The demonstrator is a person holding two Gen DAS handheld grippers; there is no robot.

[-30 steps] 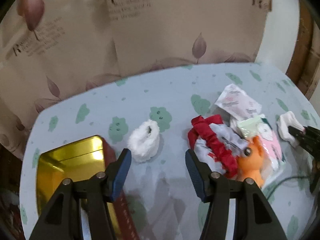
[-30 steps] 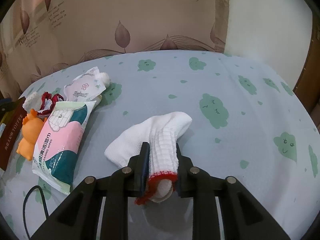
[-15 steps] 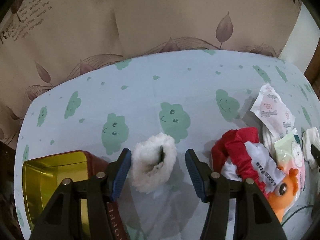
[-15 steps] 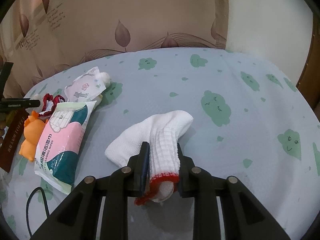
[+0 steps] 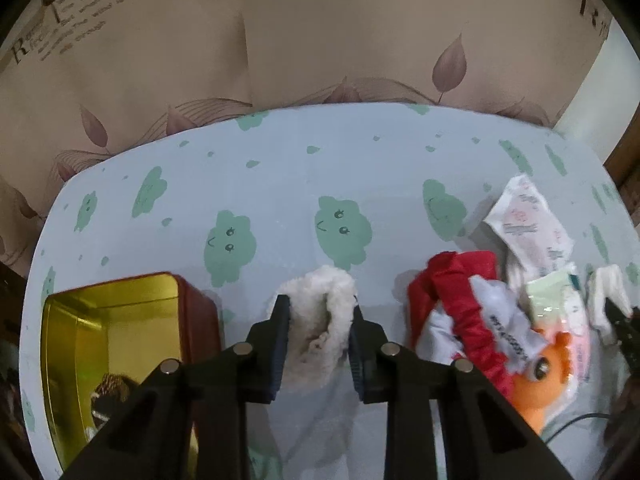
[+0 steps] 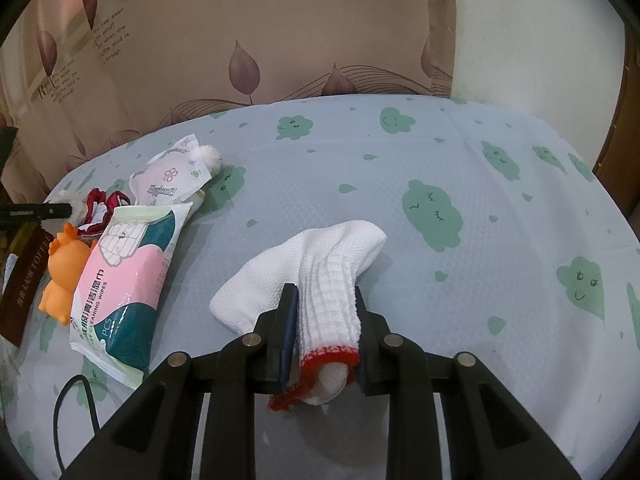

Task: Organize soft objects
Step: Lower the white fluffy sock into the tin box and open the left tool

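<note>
In the left wrist view my left gripper is shut on a white fluffy scrunchie that rests on the cloud-print tablecloth. A red tin with a gold inside stands open just to its left. In the right wrist view my right gripper is shut on the ribbed cuff of a white sock with red trim, whose toe lies on the table.
Between the grippers lies a pile: red scrunchie, orange toy, pink wipes pack, tissue packet. A black cable runs at the front left. A curtain hangs behind the table.
My left gripper moved forward over the fluffy scrunchie and closed on it. The right gripper kept its hold on the sock and barely moved.
</note>
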